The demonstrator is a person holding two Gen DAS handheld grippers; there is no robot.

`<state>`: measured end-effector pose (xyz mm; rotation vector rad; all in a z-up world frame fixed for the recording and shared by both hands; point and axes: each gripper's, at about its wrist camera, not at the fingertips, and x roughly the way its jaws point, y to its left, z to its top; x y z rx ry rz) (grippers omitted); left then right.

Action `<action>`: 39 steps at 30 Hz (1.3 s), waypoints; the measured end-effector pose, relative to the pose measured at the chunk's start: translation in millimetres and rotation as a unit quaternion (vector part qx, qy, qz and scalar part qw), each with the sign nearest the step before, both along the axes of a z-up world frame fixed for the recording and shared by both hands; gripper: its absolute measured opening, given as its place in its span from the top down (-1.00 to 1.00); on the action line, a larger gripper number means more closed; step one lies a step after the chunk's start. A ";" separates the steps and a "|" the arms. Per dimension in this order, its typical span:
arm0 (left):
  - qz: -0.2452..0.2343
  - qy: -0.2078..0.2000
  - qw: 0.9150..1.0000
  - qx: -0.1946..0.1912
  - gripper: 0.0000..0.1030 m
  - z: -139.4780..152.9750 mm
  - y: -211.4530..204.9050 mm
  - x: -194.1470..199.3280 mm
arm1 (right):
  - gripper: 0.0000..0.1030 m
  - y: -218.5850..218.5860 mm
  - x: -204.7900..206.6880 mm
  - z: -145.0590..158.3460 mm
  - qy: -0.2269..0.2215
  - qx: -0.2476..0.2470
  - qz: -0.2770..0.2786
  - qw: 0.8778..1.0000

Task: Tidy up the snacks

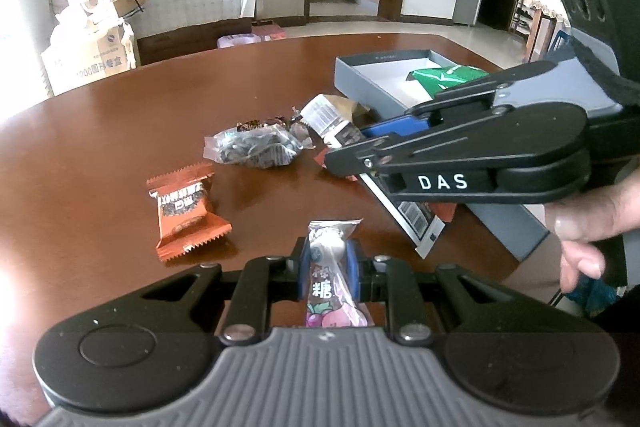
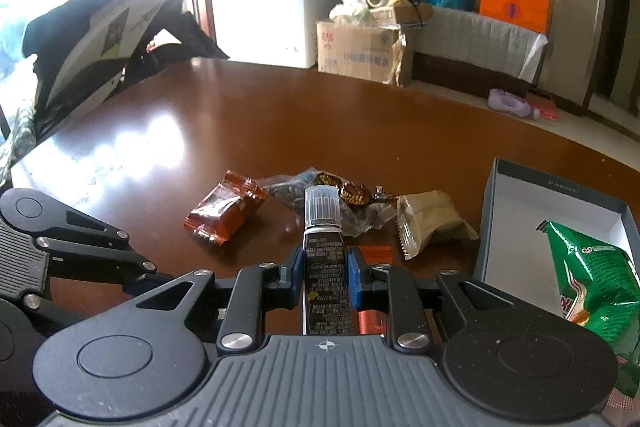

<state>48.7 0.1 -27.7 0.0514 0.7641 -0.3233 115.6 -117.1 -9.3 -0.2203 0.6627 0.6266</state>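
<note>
The left gripper (image 1: pixel 327 269) was clamped on a lollipop (image 1: pixel 330 283) in a pink wrapper, held above the table (image 1: pixel 120 131). The right gripper (image 2: pixel 325 281) pinched a capped tube (image 2: pixel 323 227), cap pointing forward. Just beyond lay an orange packet (image 2: pixel 224 211), a clear bag (image 1: pixel 252 149) of dark pieces, wrapped candies (image 2: pixel 344 191) and a tan packet (image 2: pixel 432 219). To the right sat an open grey box (image 2: pixel 492 223) with a green bag (image 2: pixel 592 279) inside.
</note>
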 end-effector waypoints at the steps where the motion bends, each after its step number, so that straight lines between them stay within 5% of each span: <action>1: 0.000 -0.001 1.000 0.000 0.67 0.6 -0.3 -0.3 | 0.53 -0.7 -0.4 1.6 -0.002 0.002 0.000 1.000; 39: 0.029 -0.021 0.999 0.005 0.67 23.8 -10.2 -9.3 | 0.54 -25.0 -17.2 37.3 -0.044 0.051 -0.017 0.998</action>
